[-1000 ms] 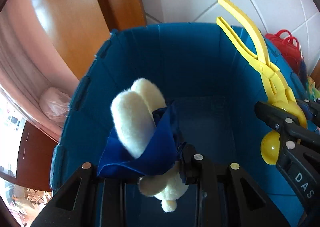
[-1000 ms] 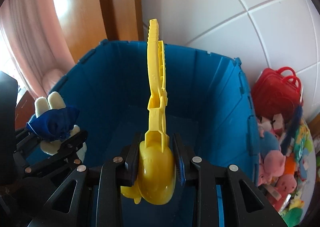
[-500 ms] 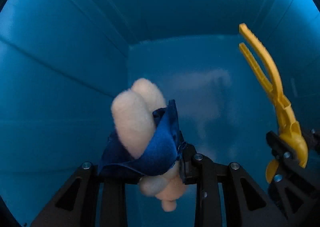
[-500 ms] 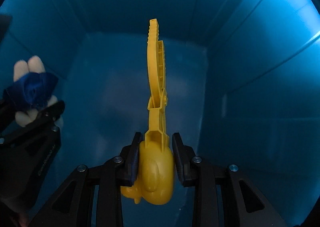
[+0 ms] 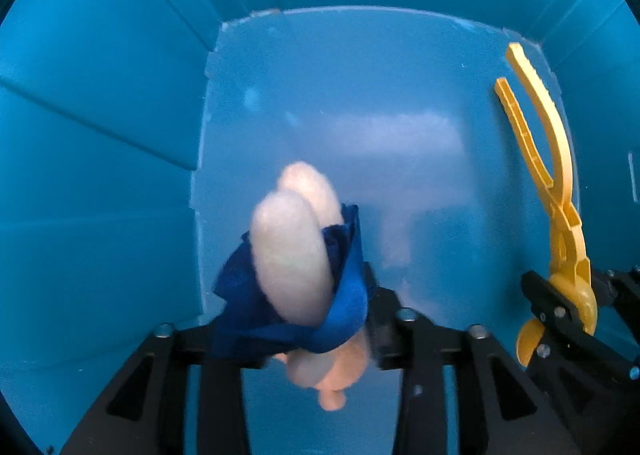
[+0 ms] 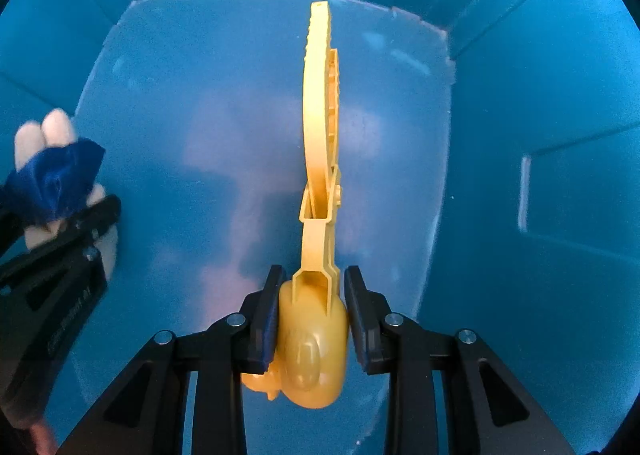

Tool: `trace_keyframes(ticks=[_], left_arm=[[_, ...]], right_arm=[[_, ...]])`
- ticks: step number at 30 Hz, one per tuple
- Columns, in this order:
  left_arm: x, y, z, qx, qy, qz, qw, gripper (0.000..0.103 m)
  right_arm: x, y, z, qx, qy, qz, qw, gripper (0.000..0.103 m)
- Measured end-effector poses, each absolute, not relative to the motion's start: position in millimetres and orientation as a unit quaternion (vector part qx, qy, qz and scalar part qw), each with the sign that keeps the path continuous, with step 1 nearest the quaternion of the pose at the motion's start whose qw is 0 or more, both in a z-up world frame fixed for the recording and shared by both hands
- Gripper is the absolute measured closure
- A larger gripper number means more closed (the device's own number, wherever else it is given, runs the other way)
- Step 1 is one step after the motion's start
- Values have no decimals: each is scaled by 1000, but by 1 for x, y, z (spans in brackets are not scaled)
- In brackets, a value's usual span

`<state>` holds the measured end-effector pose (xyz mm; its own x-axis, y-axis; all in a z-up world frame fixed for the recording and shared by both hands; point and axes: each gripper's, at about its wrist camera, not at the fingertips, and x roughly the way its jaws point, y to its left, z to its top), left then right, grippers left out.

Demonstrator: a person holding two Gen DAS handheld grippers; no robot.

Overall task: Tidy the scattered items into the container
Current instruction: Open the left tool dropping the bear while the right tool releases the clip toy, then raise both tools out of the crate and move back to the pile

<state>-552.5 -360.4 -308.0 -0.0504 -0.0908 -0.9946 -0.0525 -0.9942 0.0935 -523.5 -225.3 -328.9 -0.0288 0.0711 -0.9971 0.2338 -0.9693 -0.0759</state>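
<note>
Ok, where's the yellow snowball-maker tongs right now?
Centre of the right wrist view: the yellow snowball-maker tongs hang inside the blue bin, duck-shaped end clamped in the right hand-held gripper, handles pointing at the bin's floor.

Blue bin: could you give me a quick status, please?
Left gripper opening around plush toy. Right gripper clamps yellow scoop. Blue bin floor bare.

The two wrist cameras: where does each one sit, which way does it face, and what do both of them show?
Left wrist: sits on the left gripper, faces down to the blue bin floor; its opening jaws flank the plush toy.
Right wrist: sits on the right gripper, faces down likewise; its fingers clamp the yellow scoop tongs.
Shared: bin floor, toy, tongs, and each shows the other gripper.
</note>
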Motion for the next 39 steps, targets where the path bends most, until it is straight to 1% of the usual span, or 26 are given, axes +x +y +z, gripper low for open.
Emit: trace_keyframes(ticks=[1, 2, 6, 7, 8, 10, 13, 15, 16, 17, 19, 22, 24, 26, 30, 33, 39], left_arm=[[-551, -361, -310, 690, -54, -721, 15, 34], [-552, -356, -310, 691, -57, -721, 16, 31], [-550, -362, -315, 700, -55, -711, 21, 30], [-550, -364, -316, 703, -53, -709, 22, 30], [-546, -362, -316, 705, -54, -707, 23, 30], [-540, -362, -315, 705, -60, -706, 24, 30], [-549, -355, -310, 705, -65, -706, 28, 30], [-556, -354, -301, 708, -46, -704, 48, 30], [-554, -354, -298, 709, -48, -702, 51, 30], [-552, -351, -293, 710, -51, -701, 53, 30], [-551, -353, -282, 707, -52, -703, 54, 31], [-544, -351, -262, 702, -59, -707, 55, 30], [-538, -350, -244, 698, -62, -712, 51, 30], [-531, -356, -218, 685, -69, -723, 48, 30], [-501, -354, -175, 659, -54, -749, 43, 30], [-493, -346, -139, 636, -46, -769, 39, 30], [-469, -349, -98, 601, -31, -798, 30, 30]], right_arm=[[-524, -225, -329, 694, 111, -709, 58, 73], [-524, -224, -330, 694, 113, -709, 57, 73], [-523, -220, -330, 696, 114, -707, 58, 73], [-522, -219, -330, 695, 117, -707, 57, 71], [-521, -218, -328, 694, 118, -708, 57, 64], [-520, -216, -324, 691, 123, -710, 53, 57], [-517, -212, -314, 687, 127, -714, 53, 54], [-515, -208, -305, 685, 131, -715, 50, 46], [-514, -207, -301, 685, 132, -715, 50, 38], [-512, -205, -297, 686, 135, -714, 48, 33], [-509, -201, -286, 685, 143, -713, 43, 28], [-503, -195, -264, 683, 147, -714, 47, 26], [-497, -194, -248, 677, 157, -717, 51, 23], [-503, -226, -227, 664, 171, -726, 53, 20], [-482, -231, -178, 634, 177, -750, 66, 19], [-497, -226, -154, 612, 180, -767, 70, 17], [-470, -224, -100, 582, 178, -791, 62, 17]])
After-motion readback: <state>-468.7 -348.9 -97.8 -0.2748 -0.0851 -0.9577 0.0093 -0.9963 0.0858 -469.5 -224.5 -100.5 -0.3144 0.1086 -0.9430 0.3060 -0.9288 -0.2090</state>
